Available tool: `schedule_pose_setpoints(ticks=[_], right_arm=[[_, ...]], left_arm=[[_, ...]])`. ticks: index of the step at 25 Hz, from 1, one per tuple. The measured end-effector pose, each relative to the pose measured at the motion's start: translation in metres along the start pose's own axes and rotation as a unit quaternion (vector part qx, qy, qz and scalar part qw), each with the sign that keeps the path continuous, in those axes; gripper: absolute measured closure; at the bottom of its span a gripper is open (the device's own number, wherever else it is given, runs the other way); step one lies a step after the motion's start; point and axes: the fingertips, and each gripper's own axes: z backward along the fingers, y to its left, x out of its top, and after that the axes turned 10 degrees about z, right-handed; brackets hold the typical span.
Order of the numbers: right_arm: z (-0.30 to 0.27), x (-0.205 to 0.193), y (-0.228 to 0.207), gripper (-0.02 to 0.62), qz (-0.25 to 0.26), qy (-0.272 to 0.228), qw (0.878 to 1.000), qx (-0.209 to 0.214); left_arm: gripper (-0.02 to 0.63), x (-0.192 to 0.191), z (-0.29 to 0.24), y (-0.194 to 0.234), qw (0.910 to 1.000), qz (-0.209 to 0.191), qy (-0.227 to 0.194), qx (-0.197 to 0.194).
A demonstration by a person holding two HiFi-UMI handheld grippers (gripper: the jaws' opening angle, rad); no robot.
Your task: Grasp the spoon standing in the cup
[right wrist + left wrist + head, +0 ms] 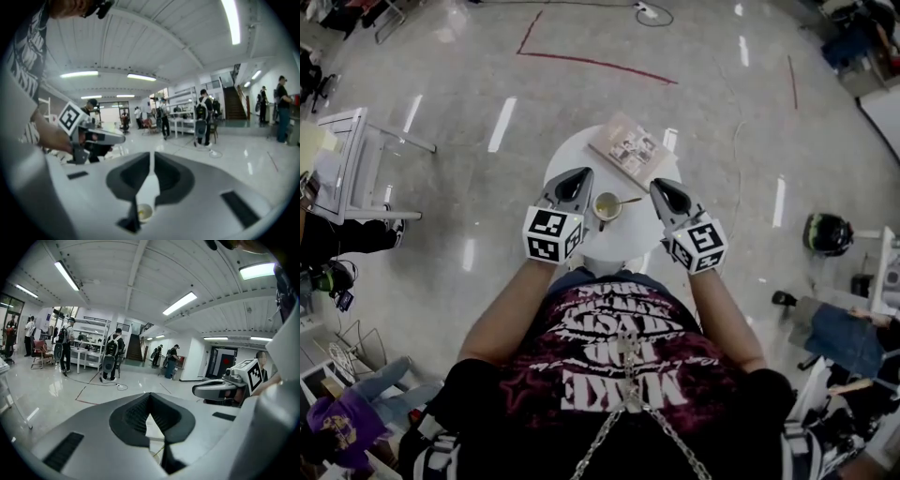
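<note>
My left tongs [578,176] are closed and empty. My right tongs [661,186] stand a thin slit apart, gripping nothing. Between them, on the round table [572,159], sits the cup [607,205]. The spoon [626,201] leans in it untouched, handle toward the right tongs.

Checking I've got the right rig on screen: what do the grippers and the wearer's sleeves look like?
The left gripper and right gripper are light grey wedges tapering to dark ribbed fingers. Each carries a white cube with black square markers at its rear. The person's shirt is black, short-sleeved, with pink and white print.
</note>
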Motion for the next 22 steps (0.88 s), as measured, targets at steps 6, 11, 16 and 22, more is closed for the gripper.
schedule_pose_setpoints(ticks=[6,11,16,22], right_arm=[[0.017,0.056,-0.006,0.552,0.003,-0.058,0.998,-0.025],[0.026,0.076,-0.011,0.558,0.004,-0.079,0.996,-0.047],[0.026,0.079,-0.005,0.561,0.008,-0.081,0.996,-0.044],[0.026,0.077,-0.007,0.561,0.009,-0.077,0.996,-0.047]], left_arm=[[0.581,0.051,0.014,-0.023,0.9981,-0.021,-0.057,-0.012],[0.581,0.072,0.025,-0.03,0.9953,-0.03,-0.092,-0.005],[0.581,0.081,0.027,-0.031,0.9943,-0.037,-0.099,-0.008],[0.581,0.079,0.023,-0.029,0.9953,-0.031,-0.091,-0.011]])
